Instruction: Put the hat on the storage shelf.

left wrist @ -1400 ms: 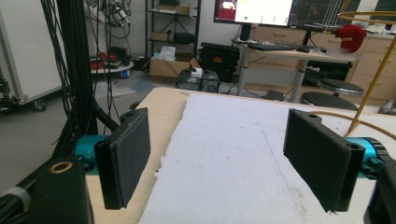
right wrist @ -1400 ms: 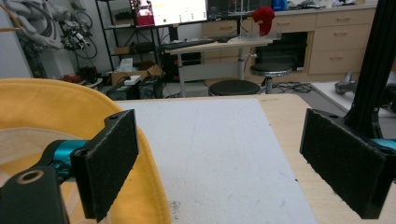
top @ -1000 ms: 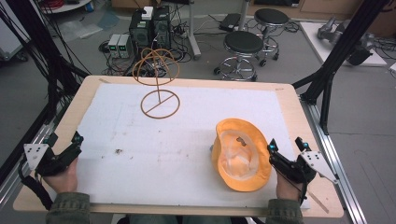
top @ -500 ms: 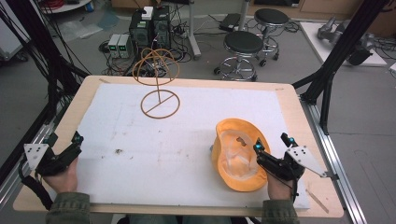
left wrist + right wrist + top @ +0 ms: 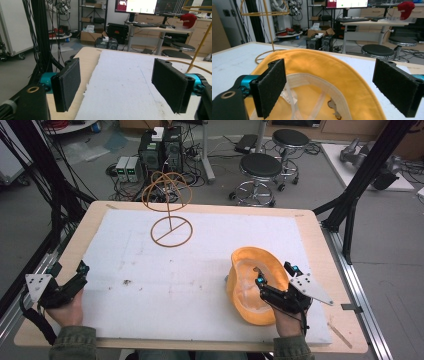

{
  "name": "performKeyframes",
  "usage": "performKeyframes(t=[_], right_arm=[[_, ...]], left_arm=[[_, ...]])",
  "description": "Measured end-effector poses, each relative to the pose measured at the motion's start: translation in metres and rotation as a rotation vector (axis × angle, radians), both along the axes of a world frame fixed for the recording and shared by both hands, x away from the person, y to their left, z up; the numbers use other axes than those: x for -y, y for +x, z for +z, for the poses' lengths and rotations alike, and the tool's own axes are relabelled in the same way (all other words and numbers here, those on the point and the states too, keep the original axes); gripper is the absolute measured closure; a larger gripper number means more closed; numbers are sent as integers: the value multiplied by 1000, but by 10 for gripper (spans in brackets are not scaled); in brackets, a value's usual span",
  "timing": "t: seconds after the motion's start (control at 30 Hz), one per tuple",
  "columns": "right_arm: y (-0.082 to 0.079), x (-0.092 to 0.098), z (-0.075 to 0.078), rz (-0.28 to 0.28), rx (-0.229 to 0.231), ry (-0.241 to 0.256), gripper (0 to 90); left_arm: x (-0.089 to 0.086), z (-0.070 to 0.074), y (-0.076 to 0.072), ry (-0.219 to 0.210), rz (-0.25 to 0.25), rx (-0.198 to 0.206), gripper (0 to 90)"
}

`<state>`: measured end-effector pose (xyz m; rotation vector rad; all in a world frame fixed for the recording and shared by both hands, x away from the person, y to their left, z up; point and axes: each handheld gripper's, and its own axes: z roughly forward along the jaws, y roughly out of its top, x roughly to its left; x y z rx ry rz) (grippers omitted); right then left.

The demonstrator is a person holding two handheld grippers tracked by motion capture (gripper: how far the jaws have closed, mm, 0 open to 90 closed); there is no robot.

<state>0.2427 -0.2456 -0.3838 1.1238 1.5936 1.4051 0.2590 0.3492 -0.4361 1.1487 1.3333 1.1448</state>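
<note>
High view: white foam mat [image 5: 200, 270] covers most of a light wood table [image 5: 320, 240]. Yellow cap [image 5: 250, 282] lies upside down on the mat's near-right part, opening up, pale sweatband and inner straps showing. Thin yellow wire stand [image 5: 170, 212] sits far-left of centre on the mat: flat ring base with a crossbar, upright rod, wire globe on top. Well apart from the cap.

Right gripper [image 5: 274, 279] is over the cap's near-right rim, jaws spread, nothing between them; hand [image 5: 287, 320] comes in from the bottom edge. Right gripper view: the two black pads straddle the cap's rim with a wide gap, one over the inside, the other out past the rim over the mat. Can't tell if either pad touches the fabric.

Left gripper [image 5: 70, 277] sits at the near-left edge of the table, far from the cap, hand [image 5: 65, 307] under it. Left gripper view: jaws wide apart, empty, pointing along the mat's left edge; the stand's rod shows at far right.

Background: two black stools [image 5: 260, 170] and computer boxes [image 5: 160, 147] on the floor beyond the table.
</note>
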Motion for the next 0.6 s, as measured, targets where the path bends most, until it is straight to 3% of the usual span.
performKeyframes(t=[0.6], right_arm=[[-1, -30, 6, 50, -45, -6, 108]], left_arm=[[-1, 0, 1, -4, 6, -5, 237]])
